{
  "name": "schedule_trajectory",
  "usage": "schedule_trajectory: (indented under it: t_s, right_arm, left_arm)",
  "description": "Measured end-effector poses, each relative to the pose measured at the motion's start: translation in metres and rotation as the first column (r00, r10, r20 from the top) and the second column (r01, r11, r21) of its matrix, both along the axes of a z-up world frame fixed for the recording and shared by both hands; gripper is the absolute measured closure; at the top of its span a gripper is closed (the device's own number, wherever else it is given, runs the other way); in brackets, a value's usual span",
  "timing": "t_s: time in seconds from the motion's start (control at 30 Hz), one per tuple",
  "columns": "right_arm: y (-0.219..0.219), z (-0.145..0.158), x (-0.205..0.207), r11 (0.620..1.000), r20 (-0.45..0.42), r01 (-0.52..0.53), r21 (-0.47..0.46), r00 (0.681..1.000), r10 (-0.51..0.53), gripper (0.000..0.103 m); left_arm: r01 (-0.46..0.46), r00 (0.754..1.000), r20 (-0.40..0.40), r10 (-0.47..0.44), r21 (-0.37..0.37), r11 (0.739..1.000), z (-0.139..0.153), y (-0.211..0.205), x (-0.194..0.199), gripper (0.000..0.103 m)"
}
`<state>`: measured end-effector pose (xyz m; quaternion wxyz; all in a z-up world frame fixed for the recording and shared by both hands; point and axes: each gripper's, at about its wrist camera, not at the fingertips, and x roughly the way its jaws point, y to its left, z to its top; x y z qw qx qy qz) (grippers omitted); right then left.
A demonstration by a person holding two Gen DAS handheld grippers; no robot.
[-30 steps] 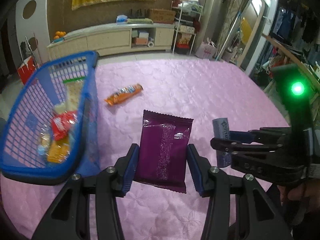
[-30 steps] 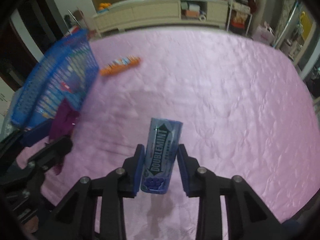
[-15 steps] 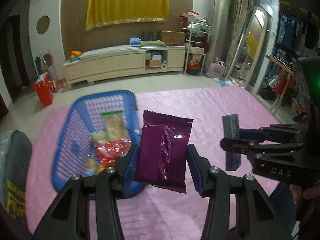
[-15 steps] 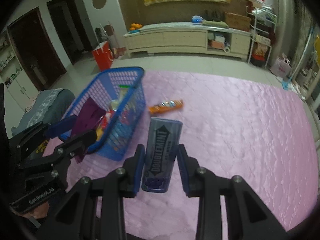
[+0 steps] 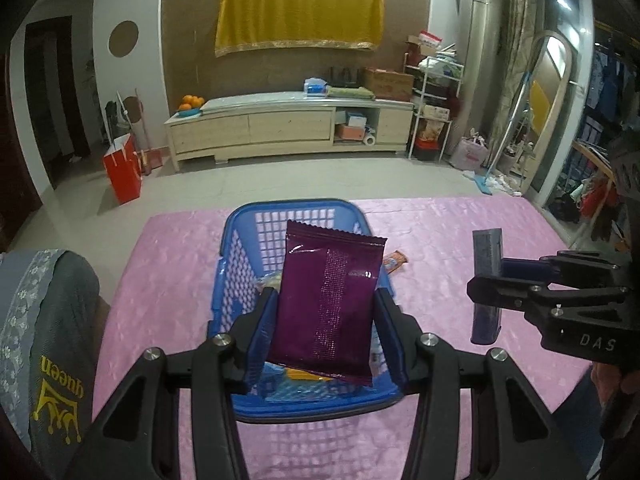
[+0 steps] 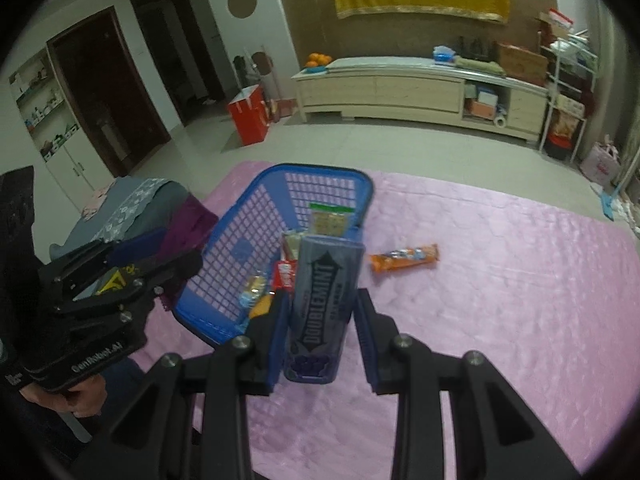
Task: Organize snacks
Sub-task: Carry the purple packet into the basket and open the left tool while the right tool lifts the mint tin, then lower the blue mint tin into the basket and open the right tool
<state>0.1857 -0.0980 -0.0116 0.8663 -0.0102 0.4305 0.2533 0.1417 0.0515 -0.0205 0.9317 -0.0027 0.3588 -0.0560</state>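
At the bottom centre of the left wrist view, the left claw [image 5: 325, 330] pinches a purple packet [image 5: 326, 306] over the blue basket [image 5: 240, 240] of snacks. The right claw [image 6: 320, 320] pinches a gum pack [image 6: 320, 300] near the basket's right edge. Farther off, right of the basket, an orange bar [image 6: 404, 258] lies on the pink bed [image 6: 520, 280].

Purple foil packet [image 5: 326, 308]: upright, above blue mesh basket [image 5: 236, 256]. Grey-blue Doublemint pack [image 6: 322, 304]: upright, beside basket. Orange wrapped bar [image 6: 404, 262]: flat on pink cloth [image 6: 500, 300].
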Motion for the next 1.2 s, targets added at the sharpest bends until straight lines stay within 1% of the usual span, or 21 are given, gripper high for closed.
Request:
schedule_trajectory:
  t_s: [0.17,0.33,0.47,0.6,0.63,0.67,0.7,0.73,0.83,0.87,0.93,1.2]
  right_arm:
    - [0.022,-0.015,0.01,1.0,-0.041,-0.028,0.0,0.999,0.028,0.066]
    - [0.032,-0.026,0.018,0.999,-0.07,-0.037,-0.007,0.997,0.037,0.066]
    - [0.033,-0.03,0.022,0.999,-0.083,-0.035,-0.004,0.996,0.034,0.067]
    - [0.033,-0.028,0.021,0.999,-0.079,-0.031,-0.013,0.996,0.029,0.067]
    - [0.033,-0.027,0.02,0.999,-0.079,-0.031,-0.012,0.996,0.029,0.067]
    - [0.033,-0.026,0.02,1.0,-0.077,-0.029,-0.013,0.997,0.028,0.067]
    - [0.033,-0.024,0.019,1.0,-0.074,-0.027,-0.013,0.997,0.026,0.067]
    - [0.033,-0.024,0.018,1.0,-0.072,-0.025,-0.012,0.997,0.024,0.067]
    - [0.033,-0.02,0.015,1.0,-0.065,-0.024,-0.014,0.998,0.023,0.067]
    - [0.033,-0.018,0.013,1.0,-0.063,-0.025,-0.014,0.998,0.024,0.067]
    - [0.034,-0.016,0.011,1.0,-0.058,-0.025,-0.013,0.998,0.025,0.067]
    - [0.041,-0.006,0.004,0.999,-0.041,-0.053,-0.007,0.998,0.053,0.067]
  left_arm:
    - [-0.008,0.999,-0.051,0.008,-0.006,1.0,-0.02,0.008,0.008,0.057]
    - [-0.007,0.994,-0.105,0.007,-0.005,1.0,-0.042,0.012,0.018,0.057]
    - [0.002,0.99,-0.142,-0.005,-0.022,1.0,-0.053,0.012,0.022,0.057]
    - [-0.004,0.99,-0.142,0.003,-0.005,1.0,-0.055,0.007,0.025,0.057]
    - [-0.001,0.989,-0.147,0.0,-0.011,1.0,-0.055,0.007,0.026,0.056]
    - [0.004,0.989,-0.15,-0.006,-0.014,1.0,-0.055,0.007,0.025,0.053]
    - [0.009,0.988,-0.152,-0.011,-0.012,1.0,-0.055,0.006,0.024,0.047]
    - [0.011,0.989,-0.148,-0.012,-0.006,1.0,-0.055,0.007,0.023,0.038]
    - [0.013,0.99,-0.141,-0.013,0.0,1.0,-0.053,0.005,0.019,0.033]
    - [0.004,0.99,-0.143,-0.004,0.0,1.0,-0.052,0.008,0.019,0.028]
    - [-0.007,0.991,-0.137,0.006,-0.005,1.0,-0.05,0.012,0.016,0.026]
    - [-0.066,0.993,-0.102,0.064,-0.009,0.998,-0.033,0.033,0.0,0.026]
